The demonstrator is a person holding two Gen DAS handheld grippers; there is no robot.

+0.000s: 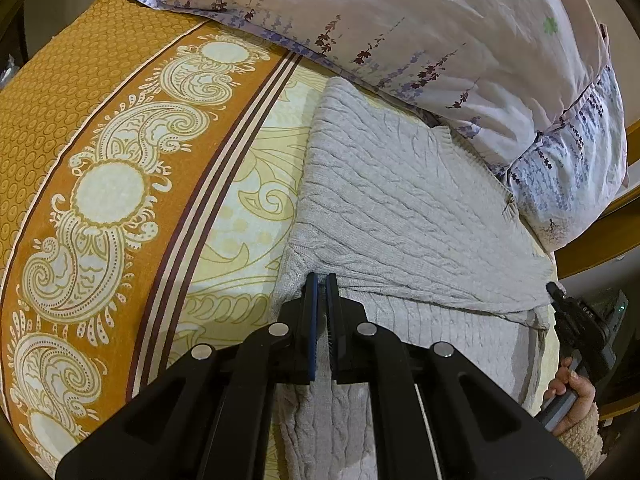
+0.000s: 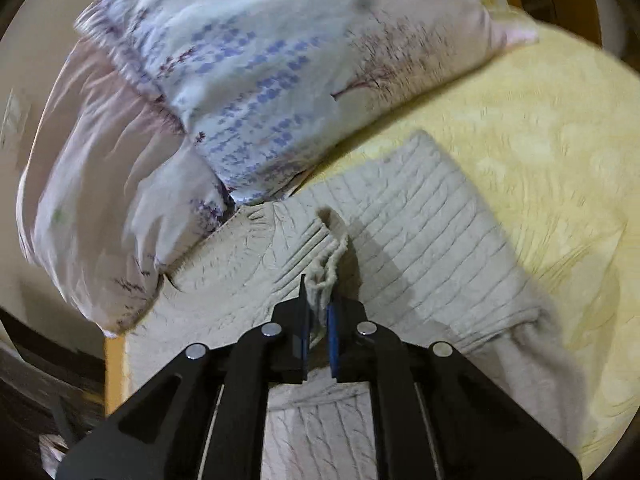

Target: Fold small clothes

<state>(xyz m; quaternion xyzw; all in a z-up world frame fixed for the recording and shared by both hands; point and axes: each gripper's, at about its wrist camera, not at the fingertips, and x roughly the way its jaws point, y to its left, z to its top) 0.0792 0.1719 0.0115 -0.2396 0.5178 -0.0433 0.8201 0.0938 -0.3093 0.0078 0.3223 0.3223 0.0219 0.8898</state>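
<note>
Grey cable-knit sweater (image 1: 400,208) lies on a bed, over a yellow and orange paisley bedspread (image 1: 100,184), its far edge touching a lilac floral pillow (image 1: 420,40). An upper portion is folded over the lower part, with the fold edge running across the left wrist view.

Left gripper (image 1: 321,280): jaws nearly together, pinching the sweater's fold edge near its left side, tips pressed into the knit.

Right gripper (image 2: 318,300): jaws clamped on a bunched ribbed edge of the sweater, which stands up in a ridge between the pads. The right wrist view is blurred.

In the left wrist view the right gripper (image 1: 558,294) sits at the fold's right end, held by a hand (image 1: 572,400) in a fleecy cream sleeve (image 1: 582,446).
</note>
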